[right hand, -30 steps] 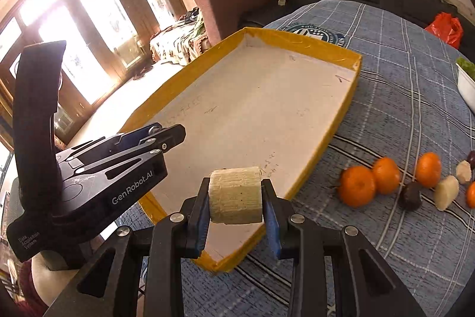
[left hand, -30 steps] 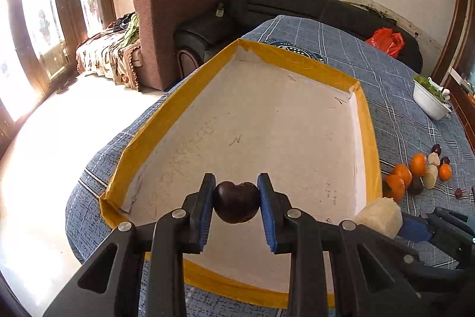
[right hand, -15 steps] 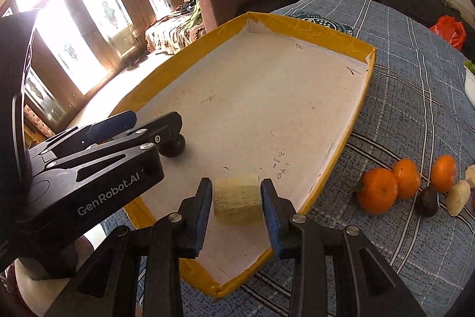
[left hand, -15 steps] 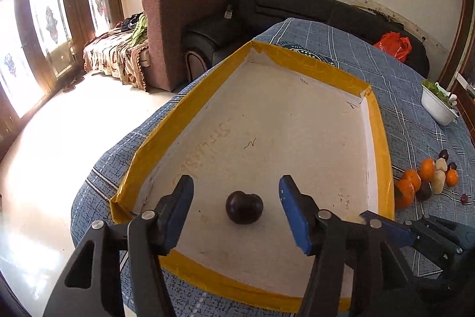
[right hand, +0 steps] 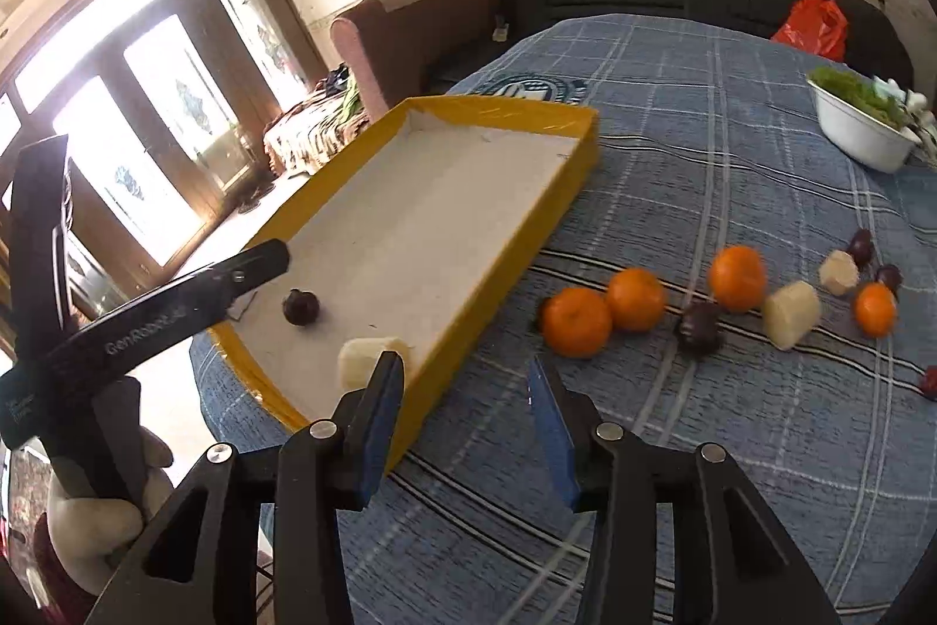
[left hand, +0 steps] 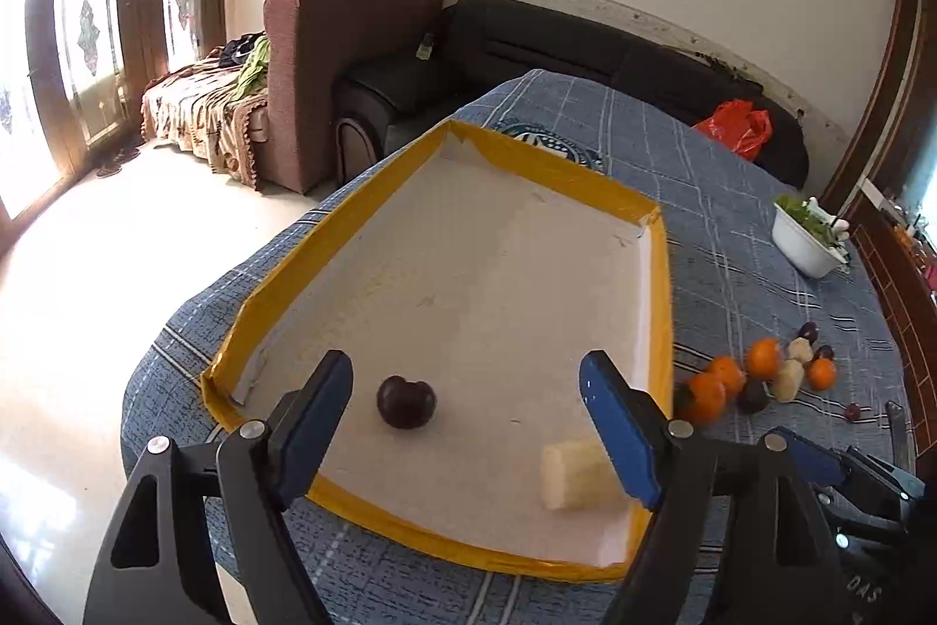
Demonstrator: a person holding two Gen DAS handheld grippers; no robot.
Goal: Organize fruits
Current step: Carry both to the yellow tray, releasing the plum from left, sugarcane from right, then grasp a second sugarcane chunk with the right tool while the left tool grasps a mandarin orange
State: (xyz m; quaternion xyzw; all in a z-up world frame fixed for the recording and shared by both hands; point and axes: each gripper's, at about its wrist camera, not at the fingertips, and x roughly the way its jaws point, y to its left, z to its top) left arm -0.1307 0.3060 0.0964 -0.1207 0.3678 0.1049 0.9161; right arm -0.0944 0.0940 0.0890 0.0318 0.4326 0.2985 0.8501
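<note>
Two pieces of fruit are lying inside the yellow-rimmed tray (left hand: 659,273), and both tools are hanging empty with their jaws spread wide; going from left to right in the left wrist view, the left gripper (left hand: 465,402) is hovering over the tray's near end, its blue pads (left hand: 325,390) standing well apart and clasping nothing; between those pads and nearer the left one, a dark plum (left hand: 406,401) is resting on the white tray floor; further right, a pale cut chunk (left hand: 577,467) is lying near the tray's near right corner, partly hidden behind the right-hand pad; beyond the tray's right wall, the loose fruits are sitting in a cluster on the blue checked cloth (left hand: 732,215), and a white bowl (left hand: 805,247) holding greens is standing far back at the right.

In the right wrist view, the left tool's black body is reaching in from the left edge, gripped by a gloved hand (right hand: 99,508); the plum (right hand: 300,307) and the chunk (right hand: 366,358) are showing at the tray's near end; the right gripper (right hand: 465,426) is hanging over the cloth just outside the tray's right wall (right hand: 515,262), its pads apart and empty; to its right, three oranges (right hand: 635,300) are lying close together, with a dark fruit (right hand: 697,329), another pale chunk (right hand: 790,314), a fourth orange (right hand: 874,310) and small dark fruits scattered beyond them.
</note>
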